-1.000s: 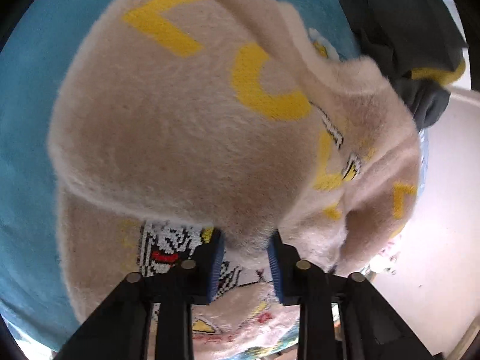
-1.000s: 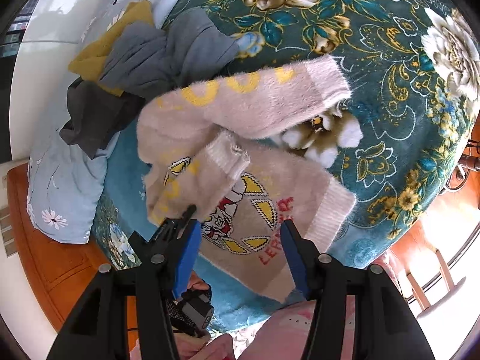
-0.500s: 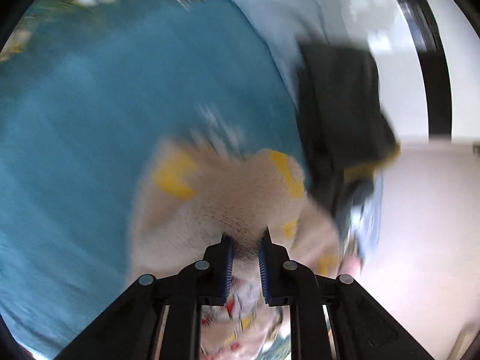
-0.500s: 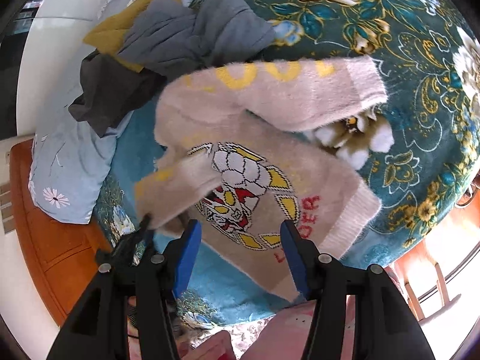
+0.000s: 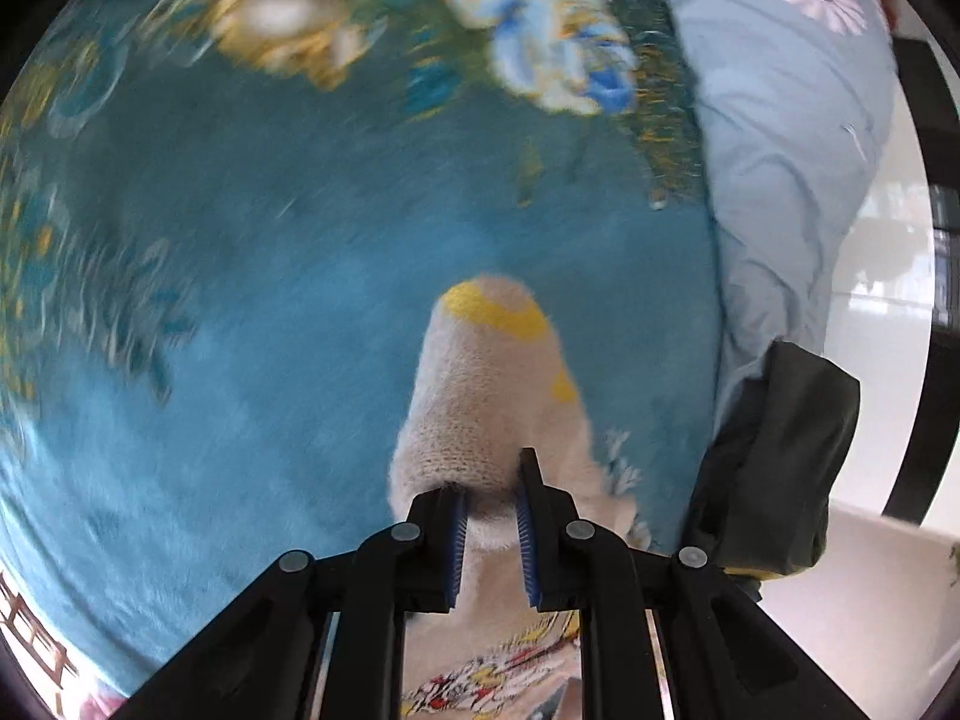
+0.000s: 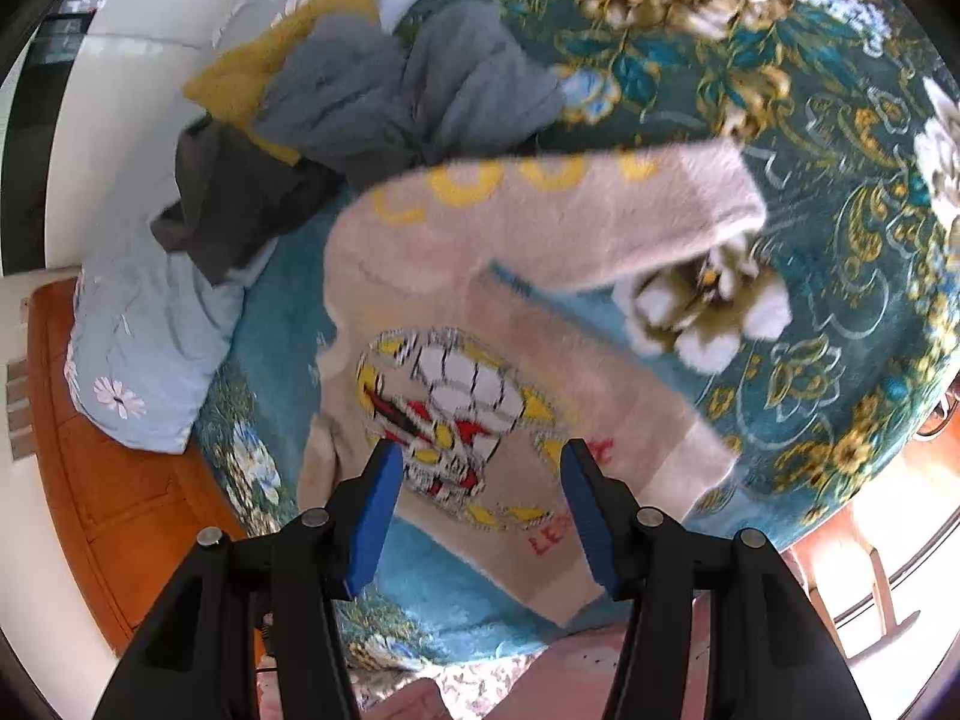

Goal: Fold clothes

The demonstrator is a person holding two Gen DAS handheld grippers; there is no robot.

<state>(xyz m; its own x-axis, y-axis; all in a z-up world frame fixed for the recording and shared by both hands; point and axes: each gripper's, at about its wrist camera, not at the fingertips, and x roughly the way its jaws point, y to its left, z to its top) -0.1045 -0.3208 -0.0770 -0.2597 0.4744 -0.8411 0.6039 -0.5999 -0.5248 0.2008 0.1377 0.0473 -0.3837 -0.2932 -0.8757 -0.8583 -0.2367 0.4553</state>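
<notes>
A fuzzy beige sweater (image 6: pixel 480 324) with yellow letters and a cartoon print lies front-up on a teal floral blanket (image 6: pixel 840 192). Its far sleeve (image 6: pixel 570 204) stretches to the right. My left gripper (image 5: pixel 489 516) is shut on the near sleeve (image 5: pixel 486 396), held out over the blanket (image 5: pixel 240 300); the printed body (image 5: pixel 480 678) shows below the jaws. My right gripper (image 6: pixel 477 504) is open and empty, hovering above the print.
A heap of grey, dark and mustard clothes (image 6: pixel 372 102) lies beyond the sweater. A light blue flowered pillow (image 6: pixel 150 330) sits left of it, also in the left wrist view (image 5: pixel 780 150). A dark garment (image 5: pixel 774 456) hangs beside my left gripper. An orange wooden bed frame (image 6: pixel 108 480) runs along the left.
My left gripper has closed on the sleeve and pulled it off the sweater's front, out to the side, uncovering the print. The right gripper stayed open above the sweater.
</notes>
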